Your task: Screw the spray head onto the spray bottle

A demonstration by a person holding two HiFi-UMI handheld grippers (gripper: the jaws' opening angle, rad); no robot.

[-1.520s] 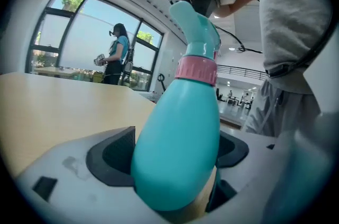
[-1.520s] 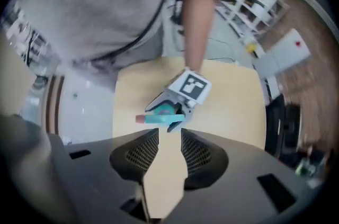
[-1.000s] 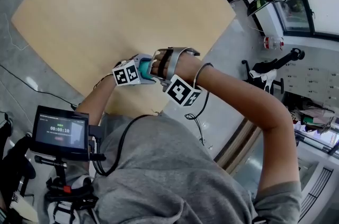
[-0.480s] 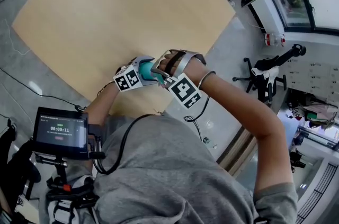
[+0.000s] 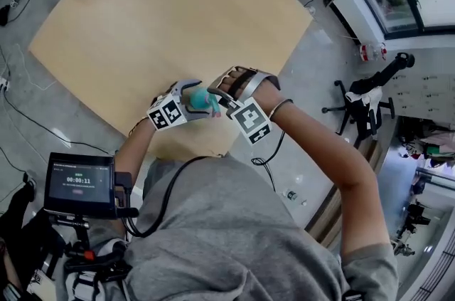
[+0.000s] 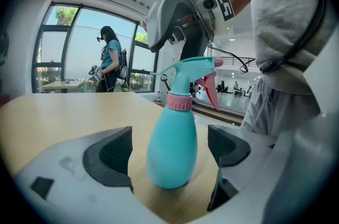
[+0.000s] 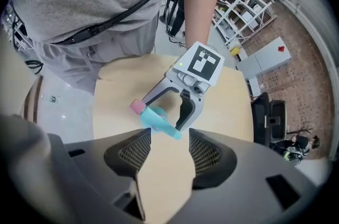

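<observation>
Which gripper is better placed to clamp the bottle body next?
Left gripper: its jaws, just opened wider, flank the spray bottle without touching; the right gripper hovers above the spray head.

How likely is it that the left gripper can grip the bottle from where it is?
Probably yes: the bottle stands upright on the table between the left gripper's open fingers, and nothing blocks them.

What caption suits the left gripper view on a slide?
Teal plastic spray bottle with pink collar and trigger stands on the wooden table between the left gripper's open jaws, right gripper above.
</observation>
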